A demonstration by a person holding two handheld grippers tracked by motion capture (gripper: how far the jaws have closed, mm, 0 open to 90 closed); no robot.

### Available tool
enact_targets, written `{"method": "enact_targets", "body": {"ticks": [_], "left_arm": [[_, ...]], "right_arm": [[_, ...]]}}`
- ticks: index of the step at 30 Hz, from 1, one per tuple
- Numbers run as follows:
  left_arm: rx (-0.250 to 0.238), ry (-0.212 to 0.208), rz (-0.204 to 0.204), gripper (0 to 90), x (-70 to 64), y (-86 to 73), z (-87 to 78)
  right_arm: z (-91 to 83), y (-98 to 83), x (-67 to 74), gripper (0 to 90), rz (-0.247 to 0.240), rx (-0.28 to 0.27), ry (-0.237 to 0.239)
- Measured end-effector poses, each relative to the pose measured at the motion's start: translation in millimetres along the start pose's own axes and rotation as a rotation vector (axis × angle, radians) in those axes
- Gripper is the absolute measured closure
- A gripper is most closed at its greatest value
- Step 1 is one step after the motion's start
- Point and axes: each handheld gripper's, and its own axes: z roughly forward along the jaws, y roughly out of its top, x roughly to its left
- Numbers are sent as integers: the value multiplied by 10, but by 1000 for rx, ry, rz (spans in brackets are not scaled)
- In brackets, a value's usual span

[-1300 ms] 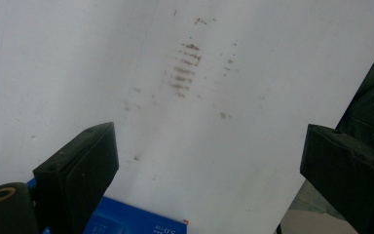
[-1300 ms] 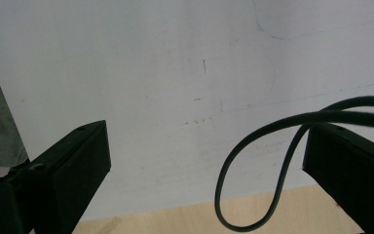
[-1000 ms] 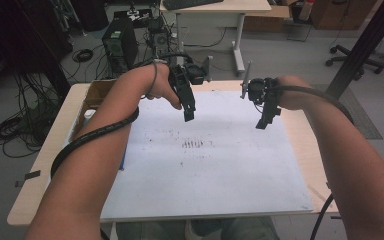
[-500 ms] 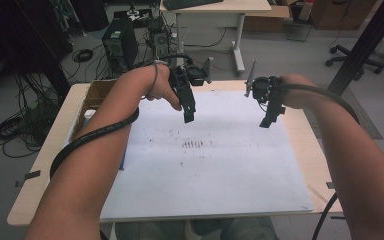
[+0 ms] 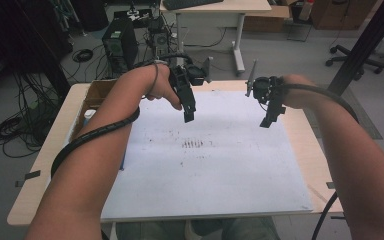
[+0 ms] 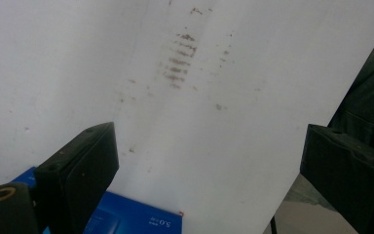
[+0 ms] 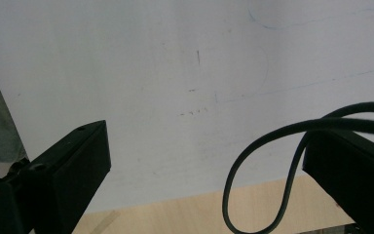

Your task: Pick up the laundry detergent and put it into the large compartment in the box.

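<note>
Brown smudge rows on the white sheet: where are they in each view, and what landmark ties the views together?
High view: smudge rows at the sheet's centre, between and below both grippers.
Left gripper view: smudge rows top centre, above the open jaws.
Right gripper view: I cannot pick them out; faint pen lines only.
Shared landmark: the white sheet.

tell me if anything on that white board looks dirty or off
Yes: a patch of short brownish smears marks the middle of the white board, with fainter specks scattered around it. Both grippers hang above it with jaws open, holding nothing.
</note>
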Motion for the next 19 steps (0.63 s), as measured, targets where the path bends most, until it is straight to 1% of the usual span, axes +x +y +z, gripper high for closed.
{"method": "enact_targets", "body": {"ticks": [7, 10, 16, 19], "left_arm": [[8, -4, 5, 72, -28, 4, 4], [12, 0, 1, 72, -40, -1, -1], [4, 4, 2, 70, -71, -11, -21], [1, 4, 2, 68, -81, -16, -23]], "right_arm": [[-9, -21, 15, 30, 1, -1, -1], [-18, -21, 32, 31, 0, -4, -4], [-54, -27, 72, 30, -3, -7, -13], [-74, -39, 69, 29, -3, -9, -18]]}}
